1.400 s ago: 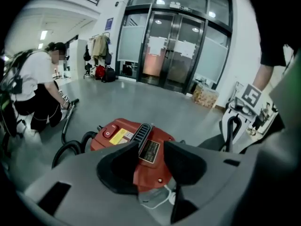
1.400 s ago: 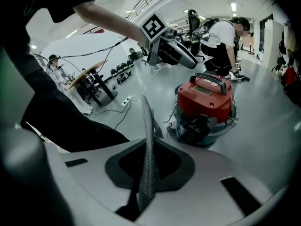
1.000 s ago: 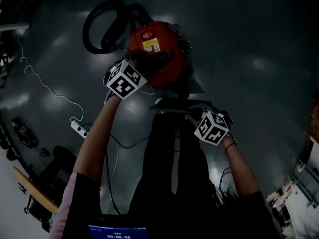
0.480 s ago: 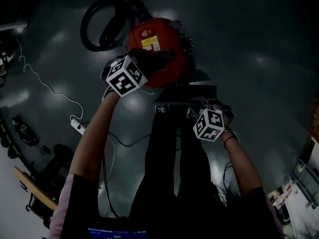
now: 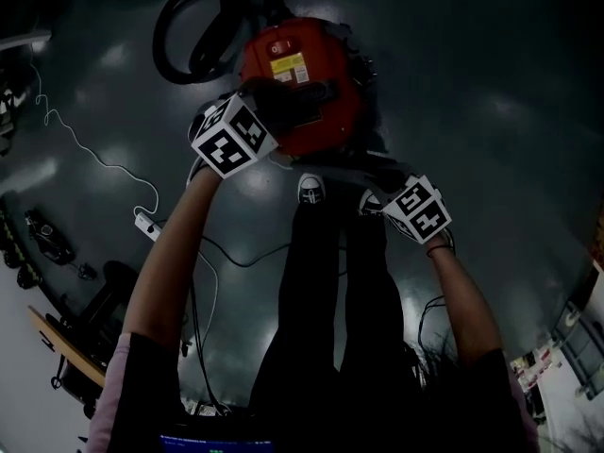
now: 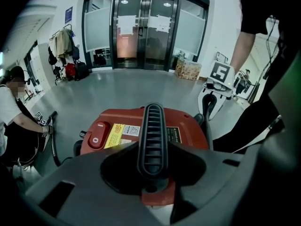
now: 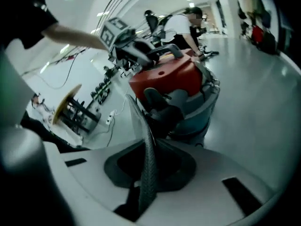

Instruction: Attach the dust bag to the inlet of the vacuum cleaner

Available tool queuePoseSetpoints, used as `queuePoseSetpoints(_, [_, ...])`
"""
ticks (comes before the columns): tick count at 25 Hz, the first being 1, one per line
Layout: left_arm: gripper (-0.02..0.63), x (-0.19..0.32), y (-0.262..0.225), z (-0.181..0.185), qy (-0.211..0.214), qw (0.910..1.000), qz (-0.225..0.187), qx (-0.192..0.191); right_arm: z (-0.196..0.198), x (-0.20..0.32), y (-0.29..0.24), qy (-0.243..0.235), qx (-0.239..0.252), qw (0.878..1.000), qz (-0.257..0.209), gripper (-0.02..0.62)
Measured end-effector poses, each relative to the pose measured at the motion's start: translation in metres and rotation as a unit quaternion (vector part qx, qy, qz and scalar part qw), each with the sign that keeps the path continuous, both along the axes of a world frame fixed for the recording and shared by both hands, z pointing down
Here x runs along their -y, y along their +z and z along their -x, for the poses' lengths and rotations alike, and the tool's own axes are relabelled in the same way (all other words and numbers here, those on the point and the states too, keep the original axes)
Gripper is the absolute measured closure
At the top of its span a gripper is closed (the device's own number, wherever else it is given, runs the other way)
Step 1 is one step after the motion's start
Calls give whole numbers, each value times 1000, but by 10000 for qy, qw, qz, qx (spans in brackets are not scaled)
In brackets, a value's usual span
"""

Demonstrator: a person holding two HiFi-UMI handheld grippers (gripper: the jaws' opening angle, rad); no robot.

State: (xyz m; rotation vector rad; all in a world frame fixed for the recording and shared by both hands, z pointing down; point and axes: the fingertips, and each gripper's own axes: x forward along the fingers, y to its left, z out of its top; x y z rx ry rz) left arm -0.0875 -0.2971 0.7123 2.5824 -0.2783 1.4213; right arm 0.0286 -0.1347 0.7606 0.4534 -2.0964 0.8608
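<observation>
Vacuum cleaner (image 5: 316, 74): stood on the floor at 12 o'clock from the person's shoes (image 5: 311, 189), just beyond them
Left gripper (image 6: 154, 167): jaws had just been closing and sat clamped on the black ribbed handle (image 6: 151, 126) of the red top (image 7: 164, 76)
Right gripper (image 7: 149, 173): at 5 o'clock from the vacuum cleaner, low beside the shoes; jaws together on a thin grey sheet seen edge-on, most likely the dust bag (image 7: 146, 142)
Dust bag: in the right gripper, near the vacuum cleaner's side but apart from it, fitted to nothing yet
Inlet: could not be picked out for certain; dark parts showed under the red top on the side facing the right gripper
Done so far: bag in hand and handle gripped, judged an early stage
Left to do: probably lift or steady the red top, bring the bag's opening to the inlet, press it home
In the way: the red top over the grey body (image 7: 202, 109); the person's own legs (image 5: 330, 291) crowded the space between the grippers
Around: black hose (image 5: 179, 41) coiled at 10 o'clock from the vacuum cleaner; white power strip (image 5: 148, 226) and cord (image 5: 85, 163) at 8 o'clock; another person (image 6: 16, 121) at 9 o'clock in the left gripper view; glass doors (image 6: 141, 27) at 12
</observation>
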Motion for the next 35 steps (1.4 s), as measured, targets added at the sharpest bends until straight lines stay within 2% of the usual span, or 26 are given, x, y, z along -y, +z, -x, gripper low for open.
queuePoseSetpoints(2, [462, -1, -1, -1, -3, 10000, 22, -33, -4, -1, 2, 213, 187, 9995, 158, 543])
queuePoseSetpoints(3, [462, -1, -2, -1, -9, 10000, 32, -55, -3, -1, 2, 73, 158, 9998, 138, 543])
queuePoseSetpoints(5, [462, -1, -2, 0, -36, 9999, 36, -101, 2, 2, 0, -642, -121, 9978, -96, 542])
queuePoseSetpoints(8, [460, 0, -2, 2, -86, 9999, 13, -111, 11, 6, -4, -1909, -609, 9780, -575, 542])
queuePoseSetpoints(12, [460, 0, -1, 1, -105, 9999, 17, -69, 12, 7, -4, -2312, -608, 9670, -879, 541])
queuePoseSetpoints(13, [460, 0, 0, 1, -109, 9999, 24, -52, 13, 5, -4, -2577, -624, 9579, -1100, 541])
queuePoseSetpoints(16, [460, -1, 0, 0, -115, 9999, 68, -27, 9, -1, -5, -3482, -732, 9173, -1787, 535])
queuePoseSetpoints(17, [460, -1, 0, -1, -105, 9999, 75, -39, 8, 0, -5, -3535, -748, 9135, -1871, 532])
queuePoseSetpoints(18, [460, -1, -1, -1, -94, 9999, 71, -57, 8, 1, -5, -3400, -742, 9194, -1832, 531])
queuePoseSetpoints(21, [460, 0, -3, 1, -80, 9999, 24, -95, 9, 5, -5, -2541, -648, 9569, -1245, 518])
queuePoseSetpoints(23, [460, 1, -3, 1, -86, 9999, 22, -79, 5, 5, -6, -2294, -609, 9671, -916, 506])
queuePoseSetpoints(27, [460, 0, 0, -4, -89, 9999, 46, -108, -8, 6, -7, -2428, -631, 9646, -818, 508])
queuePoseSetpoints(30, [460, 0, 1, -1, -73, 9999, 6, -155, -4, 6, -2, -2434, -717, 9644, -741, 515])
queuePoseSetpoints(33, [460, 0, 1, 2, -81, 9998, 25, -168, 3, 4, 4, -2744, -845, 9545, -806, 518])
queuePoseSetpoints(35, [460, 1, 0, -1, -64, 9998, 32, -211, -1, 5, 2, -2875, -972, 9459, -1148, 525])
